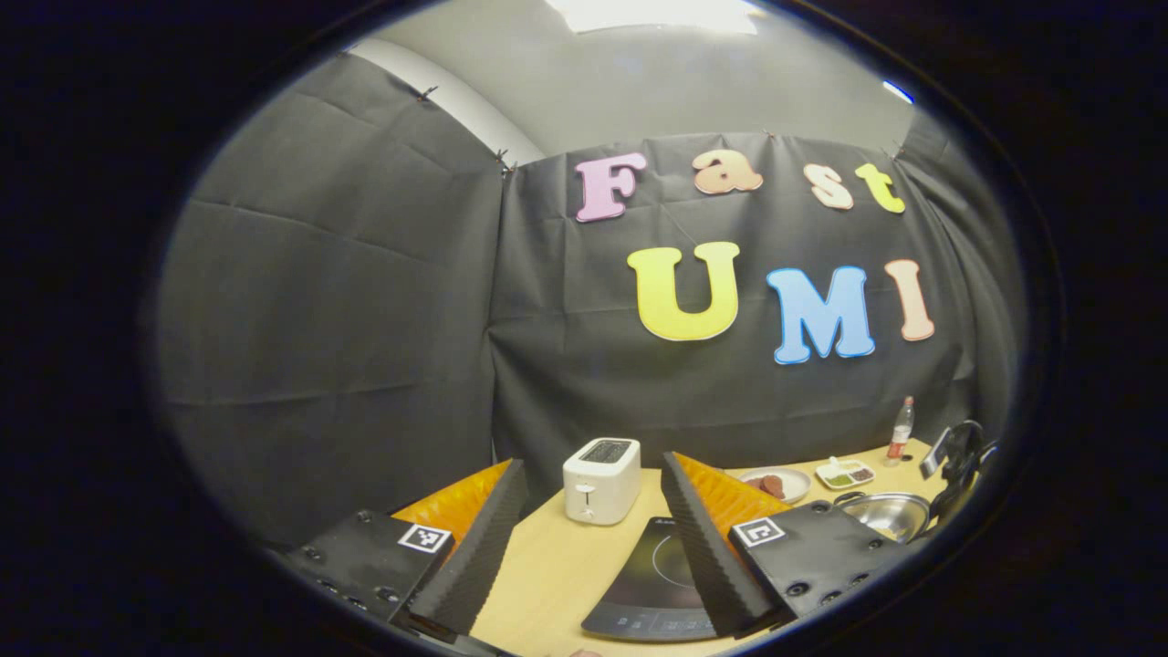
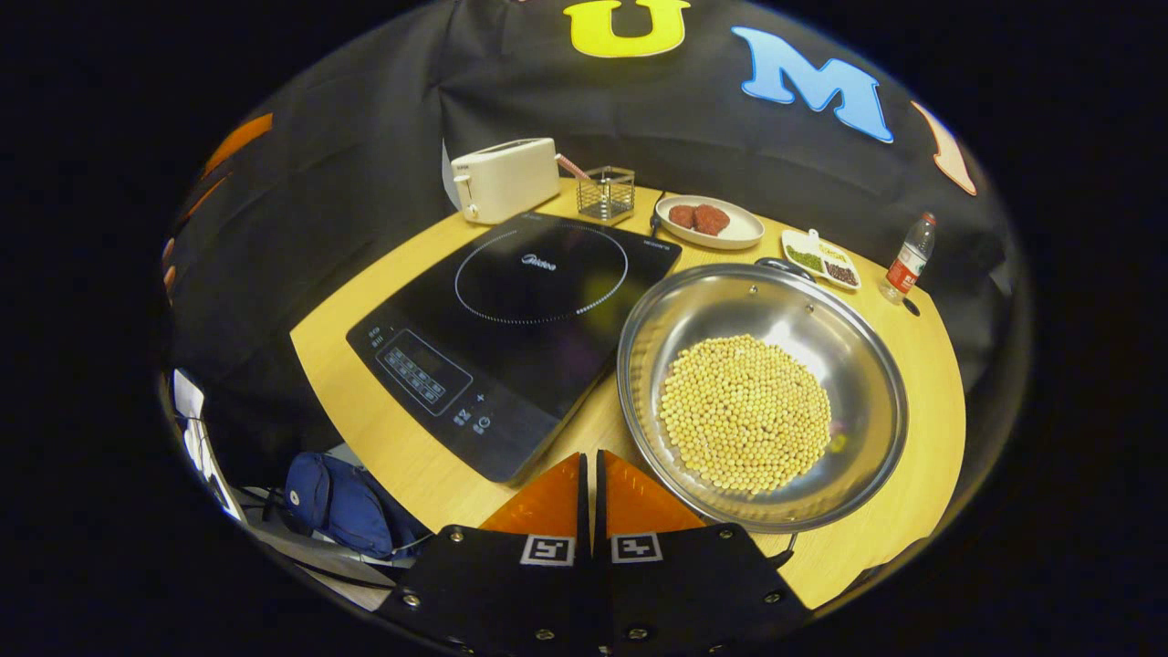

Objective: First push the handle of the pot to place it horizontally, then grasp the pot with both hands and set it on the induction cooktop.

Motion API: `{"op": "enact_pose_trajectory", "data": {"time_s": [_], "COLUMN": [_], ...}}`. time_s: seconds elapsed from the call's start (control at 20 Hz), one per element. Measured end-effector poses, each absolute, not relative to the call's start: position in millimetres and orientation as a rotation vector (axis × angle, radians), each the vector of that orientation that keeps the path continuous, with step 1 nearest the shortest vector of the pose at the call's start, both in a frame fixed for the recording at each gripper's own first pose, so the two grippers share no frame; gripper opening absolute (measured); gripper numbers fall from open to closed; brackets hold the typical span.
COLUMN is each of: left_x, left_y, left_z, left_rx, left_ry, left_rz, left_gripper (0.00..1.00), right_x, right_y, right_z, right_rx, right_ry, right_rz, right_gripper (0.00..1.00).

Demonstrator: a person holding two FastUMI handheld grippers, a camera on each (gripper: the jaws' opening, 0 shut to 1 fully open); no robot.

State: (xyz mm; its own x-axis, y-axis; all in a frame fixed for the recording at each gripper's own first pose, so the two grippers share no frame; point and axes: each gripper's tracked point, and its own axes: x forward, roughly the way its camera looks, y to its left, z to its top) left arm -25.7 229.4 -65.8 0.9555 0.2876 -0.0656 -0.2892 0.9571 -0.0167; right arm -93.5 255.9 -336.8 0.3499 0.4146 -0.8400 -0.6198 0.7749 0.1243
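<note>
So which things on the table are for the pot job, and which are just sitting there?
For the job: pot with beans, induction cooktop, left gripper, right gripper.

Just lying about: toaster, wire basket, plate of meat, small divided dish, bottle.

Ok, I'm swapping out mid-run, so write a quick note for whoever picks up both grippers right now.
Left gripper: open, holding nothing, raised above the table's near edge.
Right gripper: shut, empty, just short of the pot's near rim.
Pot: full of beans, on the table right of the induction cooktop, not on it.
Done: nothing yet that I can confirm; the near handle is mostly hidden.
Left: push the handle horizontal, grip the pot with both grippers, set it on the cooktop.
</note>
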Motion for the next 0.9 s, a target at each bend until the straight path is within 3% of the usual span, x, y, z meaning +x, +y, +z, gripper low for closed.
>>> {"op": "enact_pose_trajectory", "data": {"time_s": [0.3, 0.45, 0.65, 0.9], "left_x": [-20.8, -15.9, -1.3, 18.8], "left_y": [227.5, 215.2, 182.0, 129.1], "left_z": [-59.7, -59.1, -51.5, -50.0], "left_rx": [-0.029, -0.026, -0.007, -0.007], "left_ry": [0.046, 0.054, 0.046, 0.057], "left_rz": [0.279, 0.271, 0.245, 0.199], "left_gripper": [0.96, 1.0, 0.96, 1.0], "right_x": [-92.4, -91.8, -92.4, -93.1], "right_y": [238.6, 229.0, 219.3, 190.8], "right_z": [-350.4, -355.0, -352.1, -356.4], "right_rx": [-0.24, -0.226, -0.169, -0.141], "right_ry": [1.074, 1.097, 1.11, 1.149], "right_rz": [0.606, 0.593, 0.61, 0.605], "right_gripper": [0.01, 0.01, 0.01, 0.01]}}
